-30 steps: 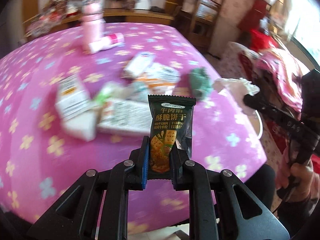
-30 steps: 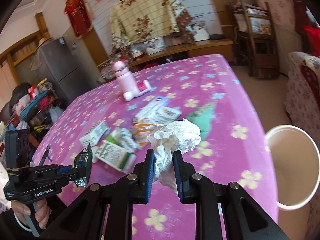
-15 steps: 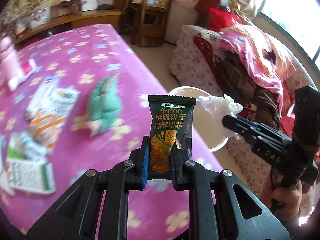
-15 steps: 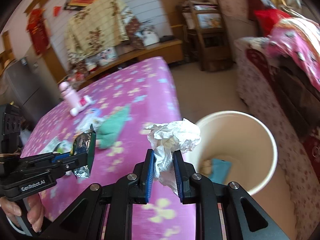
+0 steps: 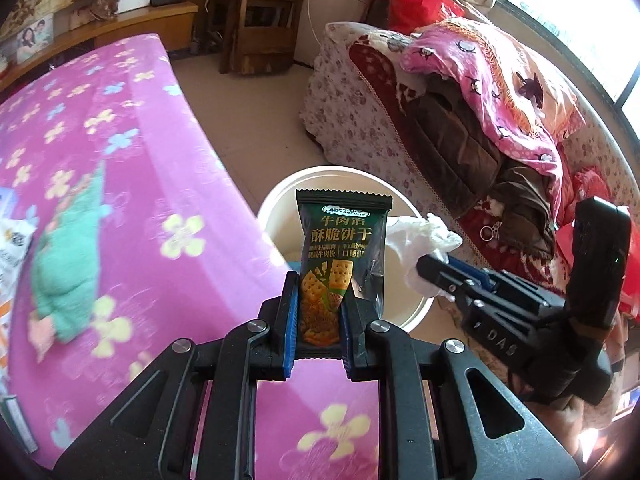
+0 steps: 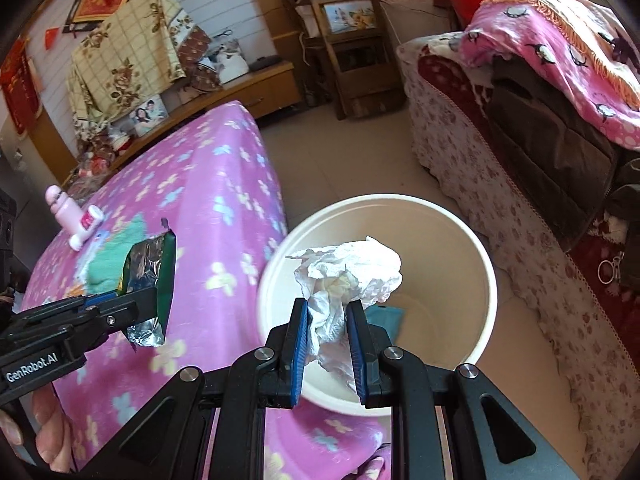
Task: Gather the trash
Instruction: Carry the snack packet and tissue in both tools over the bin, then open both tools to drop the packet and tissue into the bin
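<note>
My left gripper (image 5: 318,300) is shut on a dark green biscuit wrapper (image 5: 344,248), held upright near the table's edge, in front of the cream bin (image 5: 280,204). My right gripper (image 6: 327,320) is shut on a crumpled white tissue (image 6: 352,272), held over the open cream bin (image 6: 472,248) on the floor beside the table. The right gripper also shows in the left wrist view (image 5: 436,270) with the tissue (image 5: 420,240). The left gripper also shows in the right wrist view (image 6: 154,300) with the wrapper (image 6: 150,280). A blue item (image 6: 384,316) lies inside the bin.
The pink flowered table (image 5: 140,200) holds a green cloth (image 5: 68,264) and more wrappers at the left edge. A pink bottle (image 6: 66,212) stands far back. A sofa with a pink blanket (image 6: 540,48) is to the right, wooden shelves (image 6: 344,40) behind.
Both grippers have swung right from over the table to the bin. The tissue now hangs over the bin's opening. Both grips are unchanged.
</note>
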{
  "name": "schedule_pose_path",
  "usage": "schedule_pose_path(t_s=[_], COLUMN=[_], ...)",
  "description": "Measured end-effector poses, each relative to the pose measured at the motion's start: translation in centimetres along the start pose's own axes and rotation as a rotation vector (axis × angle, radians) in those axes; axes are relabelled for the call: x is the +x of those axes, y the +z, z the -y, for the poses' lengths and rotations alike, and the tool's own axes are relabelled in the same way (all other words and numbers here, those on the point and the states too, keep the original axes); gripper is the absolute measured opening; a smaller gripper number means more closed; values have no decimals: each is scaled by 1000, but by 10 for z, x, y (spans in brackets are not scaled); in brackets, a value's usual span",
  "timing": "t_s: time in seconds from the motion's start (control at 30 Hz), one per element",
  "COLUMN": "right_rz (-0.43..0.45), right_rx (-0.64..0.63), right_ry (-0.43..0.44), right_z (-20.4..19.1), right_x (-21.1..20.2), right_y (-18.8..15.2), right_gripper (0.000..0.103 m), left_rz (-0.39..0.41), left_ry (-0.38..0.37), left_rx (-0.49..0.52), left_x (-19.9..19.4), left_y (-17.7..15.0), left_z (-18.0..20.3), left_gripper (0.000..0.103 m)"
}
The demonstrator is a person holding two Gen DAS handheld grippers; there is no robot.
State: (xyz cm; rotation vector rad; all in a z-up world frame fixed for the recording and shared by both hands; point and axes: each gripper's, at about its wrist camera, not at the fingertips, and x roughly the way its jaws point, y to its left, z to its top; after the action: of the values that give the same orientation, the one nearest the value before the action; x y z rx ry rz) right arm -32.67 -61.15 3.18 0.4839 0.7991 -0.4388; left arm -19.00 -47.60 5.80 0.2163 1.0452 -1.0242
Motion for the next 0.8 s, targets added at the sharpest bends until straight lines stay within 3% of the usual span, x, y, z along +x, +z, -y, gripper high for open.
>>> schedule_pose_path(t_s=[0.07,0.13,0.17,0.2,0.27,0.3,0.8], right_rz=[0,-5,-3,6,14,9,20], right_rx=[-1,-8,-2,13,42,51,34], right_ry=[-26,-67,-75,-73,-69,-70,-58], right_z=[1,3,4,7,13,16,-5], right_x=[7,11,12,12,11,11,-3], right_y=[0,1,1,0,-1,-1,-8], right_gripper=[20,42,63,71,71,71,71], left_rz=[1,-8,-17,-20,-9,3,57], left_ry=[-15,-38,-50,-57,-60,-53,97], left_rx=[-7,-13,-21,-26,-43,-47,-33], left_x=[8,15,20,21,23,22,-7], left_y=[3,5,6,5,5,4,-13], left_z=[1,1,0,-1,-3,-4,-23], left_gripper=[17,23,31,36,52,53,53])
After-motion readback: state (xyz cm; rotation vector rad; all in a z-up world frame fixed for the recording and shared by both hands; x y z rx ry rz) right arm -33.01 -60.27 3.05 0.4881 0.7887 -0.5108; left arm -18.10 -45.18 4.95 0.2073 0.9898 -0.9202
